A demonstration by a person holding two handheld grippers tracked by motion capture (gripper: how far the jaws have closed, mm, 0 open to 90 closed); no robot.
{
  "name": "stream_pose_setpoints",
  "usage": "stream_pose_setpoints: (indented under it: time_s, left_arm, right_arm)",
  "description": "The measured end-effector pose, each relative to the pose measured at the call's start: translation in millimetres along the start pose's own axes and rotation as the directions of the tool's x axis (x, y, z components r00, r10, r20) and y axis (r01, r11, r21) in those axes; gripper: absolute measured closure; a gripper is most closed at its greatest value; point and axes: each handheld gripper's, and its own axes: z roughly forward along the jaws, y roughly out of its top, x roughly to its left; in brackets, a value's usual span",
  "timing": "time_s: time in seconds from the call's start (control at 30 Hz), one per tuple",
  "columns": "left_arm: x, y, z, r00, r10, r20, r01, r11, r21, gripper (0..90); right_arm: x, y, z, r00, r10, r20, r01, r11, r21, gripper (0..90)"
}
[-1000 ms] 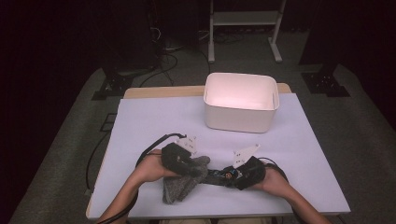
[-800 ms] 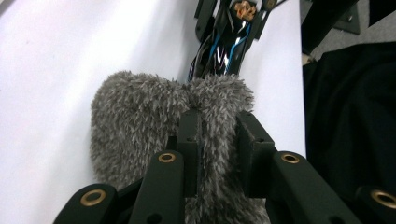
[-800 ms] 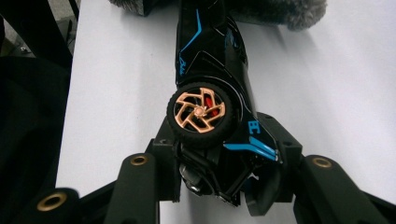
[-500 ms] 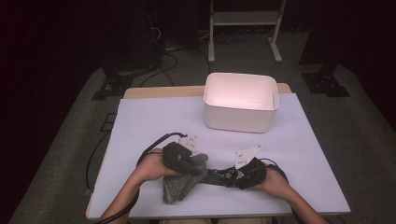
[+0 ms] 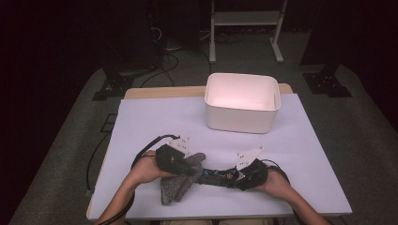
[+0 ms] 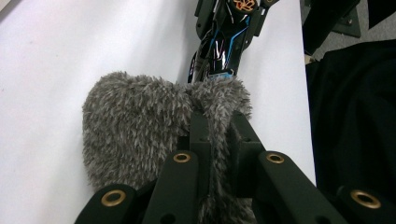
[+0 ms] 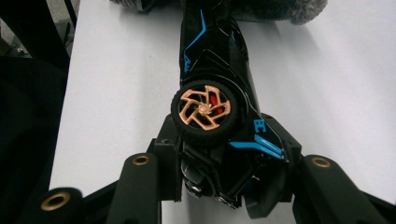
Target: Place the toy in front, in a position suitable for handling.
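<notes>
1. Toy car (image 7: 212, 98): black body with blue striping and a copper-spoked wheel. Lies near the front edge of the tabletop (image 5: 155, 122), between the two hands, its far end tucked into the mouth of the fuzzy cover. Held level, judged so that the cover can slide along it.

2. Grey fuzzy cover (image 6: 135, 121): soft, long-piled pouch or sock, rumpled, resting on the tabletop with one end drooping toward the person. Its rim meets the car's end, which suggests the car is being sheathed or drawn out; which of the two cannot be told.

3. Left hand-held gripper (image 6: 215, 126): jaws pinched fully together on a fold of the cover's rim, having just been closing, with pile bulging on both sides of them. Grip at the rim judged to hold the opening steady against the car.

4. Right hand-held gripper (image 7: 219, 154): jaws partway apart, clamped across the car's wheel end, body filling the gap between them. Grip at the end opposite the cover leaves the rest of the body free to pass the rim.

5. White bin (image 5: 242, 102): open, empty, well apart toward the far side of the tabletop. Likely the destination for finished items.

6. Tabletop: pale covering, otherwise bare around the work.
</notes>
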Motion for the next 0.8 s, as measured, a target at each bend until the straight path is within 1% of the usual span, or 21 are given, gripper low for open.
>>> stream_pose_setpoints:
  time_s: [0.13,0.2,0.3,0.33,0.4,0.47,0.53,0.57,0.6,0.63,0.67,0.73,0.77,0.8]
  left_arm:
    - [0.1,5.1,1.5,1.0000,0.009,0.003,-0.009,1.0000,0.002,83.3]
    - [-0.6,10.6,3.2,0.9997,0.025,0.007,-0.025,0.9997,0.006,83.3]
    - [-4.4,24.2,10.4,0.9982,0.056,0.022,-0.056,0.9984,0.004,83.3]
    - [-5.1,28.2,13.9,0.9972,0.068,0.030,-0.068,0.9976,0.013,83.3]
    - [-6.1,33.3,21.4,0.9957,0.088,0.027,-0.090,0.9947,0.051,83.2]
    - [-5.2,33.3,20.2,0.9955,0.090,0.029,-0.091,0.9946,0.048,83.2]
    - [-4.1,28.8,16.5,0.9970,0.074,0.025,-0.075,0.9963,0.042,83.2]
    - [-3.1,25.4,14.2,0.9976,0.064,0.025,-0.065,0.9971,0.040,83.2]
    - [-2.5,21.6,11.9,0.9984,0.052,0.022,-0.053,0.9981,0.031,83.1]
    - [-1.5,19.0,9.7,0.9986,0.049,0.021,-0.050,0.9983,0.029,83.1]
    - [-0.9,14.7,6.4,0.9992,0.035,0.019,-0.035,0.9992,0.021,83.1]
    - [0.0,8.2,1.3,0.9997,0.023,0.006,-0.023,0.9995,0.019,83.0]
    - [0.4,5.0,-0.9,0.9999,0.015,0.001,-0.015,0.9997,0.021,83.0]
    - [1.1,2.3,-2.6,1.0000,0.007,-0.003,-0.007,0.9998,0.021,83.0]
  right_arm:
    - [0.1,0.5,0.3,1.0000,-0.002,0.003,0.002,1.000,0.004,56.5]
    - [0.2,0.7,0.5,1.0000,-0.003,0.003,0.003,1.000,0.005,56.5]
    - [0.9,1.2,0.8,1.0000,-0.002,0.002,0.002,1.000,0.006,56.6]
    - [0.7,1.3,1.0,1.0000,-0.004,0.002,0.004,1.000,0.006,56.6]
    - [1.0,1.2,0.9,1.0000,-0.004,0.003,0.004,1.000,0.008,56.5]
    - [1.6,0.7,1.0,1.0000,-0.001,0.008,0.001,1.000,0.004,55.0]
    - [1.1,0.2,1.0,1.0000,0.004,0.008,-0.004,1.000,0.009,49.4]
    - [0.3,-0.4,0.7,1.0000,0.002,0.007,-0.002,1.000,0.007,48.6]
    - [-0.3,-1.1,-0.1,0.9999,0.010,0.005,-0.010,1.000,0.007,47.1]
    - [-1.2,-2.0,-1.3,0.9999,0.011,0.006,-0.012,1.000,0.010,47.1]
    - [-2.3,-2.8,-2.3,1.0000,0.008,0.005,-0.008,1.000,0.008,48.2]
    - [-4.4,-4.7,-6.6,0.9996,0.027,-0.006,-0.027,1.000,0.006,48.9]
    - [-4.9,-5.3,-8.2,0.9993,0.036,-0.014,-0.036,0.999,0.001,50.5]
    - [-5.2,-5.9,-9.2,0.9991,0.037,-0.020,-0.037,0.999,-0.003,54.0]
